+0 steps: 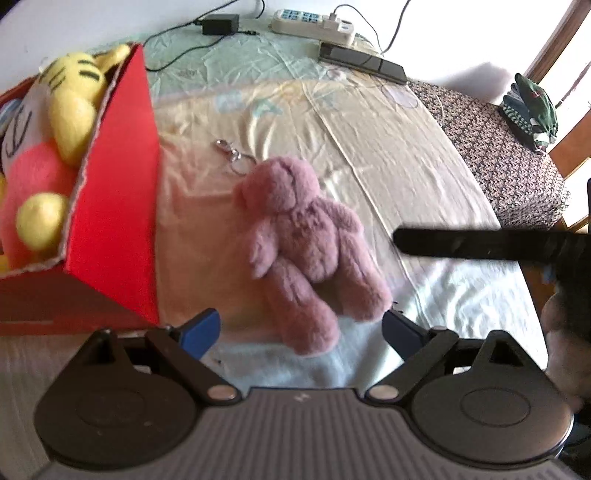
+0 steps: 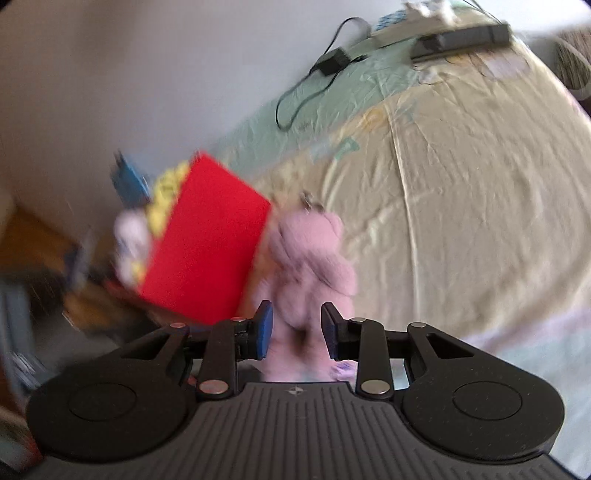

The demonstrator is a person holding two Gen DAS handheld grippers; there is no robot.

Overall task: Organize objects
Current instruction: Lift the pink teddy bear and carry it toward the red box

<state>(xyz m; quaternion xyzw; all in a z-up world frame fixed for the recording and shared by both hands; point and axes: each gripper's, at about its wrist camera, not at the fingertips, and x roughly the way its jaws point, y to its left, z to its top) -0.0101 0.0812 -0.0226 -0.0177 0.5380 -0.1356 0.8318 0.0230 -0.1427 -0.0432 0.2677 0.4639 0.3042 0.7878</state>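
Note:
A pink plush bear [image 1: 301, 254] with a metal keyring [image 1: 236, 157] lies on the bed sheet. My left gripper [image 1: 301, 328] is open, its blue pads either side of the bear's legs, just short of them. A red cardboard box [image 1: 114, 192] at the left holds a yellow striped plush [image 1: 74, 99] and other soft toys. In the blurred right wrist view, my right gripper [image 2: 297, 330] is open with the bear's [image 2: 314, 258] legs between its fingers, next to the red box [image 2: 207, 236]. A black part of the right gripper [image 1: 480, 245] reaches in from the right.
A power strip [image 1: 314, 24], a black adapter [image 1: 219, 24] with cables and a dark flat device [image 1: 362, 62] lie at the far edge of the bed. A patterned seat [image 1: 498, 155] with folded green cloth [image 1: 532, 107] stands at the right.

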